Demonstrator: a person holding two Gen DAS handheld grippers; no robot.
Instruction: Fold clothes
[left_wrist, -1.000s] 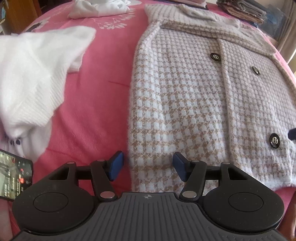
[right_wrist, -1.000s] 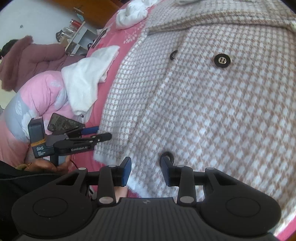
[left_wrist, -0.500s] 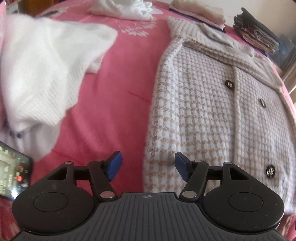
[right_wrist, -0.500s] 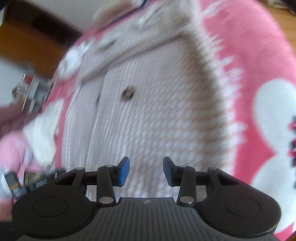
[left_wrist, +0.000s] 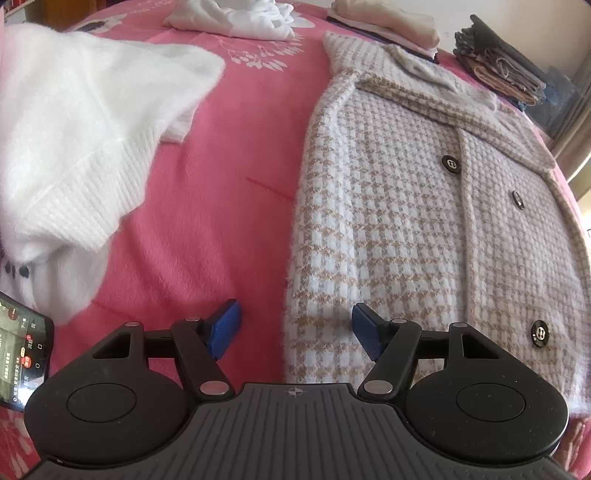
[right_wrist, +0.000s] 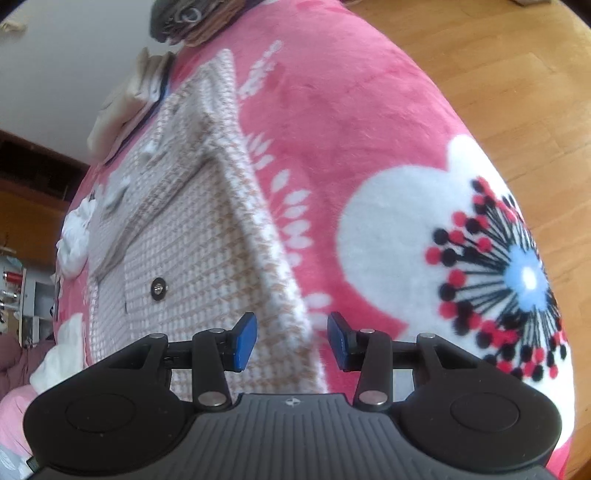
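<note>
A beige-and-white houndstooth jacket (left_wrist: 406, 221) lies flat and buttoned on a bed covered by a pink blanket (left_wrist: 221, 192), its collar toward the far end and its hem nearest the cameras. The left gripper (left_wrist: 295, 330) hovers over the jacket's lower left corner with its blue-padded fingers (left_wrist: 223, 328) spread wide and holding nothing — one pad is over bare pink blanket just beside the jacket's edge, the other over the houndstooth cloth. The right gripper (right_wrist: 291, 341) is at the jacket's (right_wrist: 184, 258) opposite lower corner, its fingers (right_wrist: 245, 339) also parted and empty; the jacket's right edge runs up between them, so the left pad sits over the cloth and the right pad over the blanket (right_wrist: 332, 129). Whether either gripper touches the fabric cannot be told. 3 dark buttons show in the left wrist view, the lowest button (left_wrist: 540, 334) near the hem; 1 button (right_wrist: 159, 288) shows in the right wrist view. To the left of the jacket, well apart from it, lies a fluffy white sweater (left_wrist: 81, 147), and a phone (left_wrist: 22, 354) with a lit screen sits at the left border. Folded white clothes (left_wrist: 236, 18) and a pile of darker folded clothes (left_wrist: 506, 62) rest at the far end of the bed. A large white flower print (right_wrist: 461, 258) with red and black dots marks the blanket to the right, and wooden floor (right_wrist: 517, 74) shows beyond the bed.
</note>
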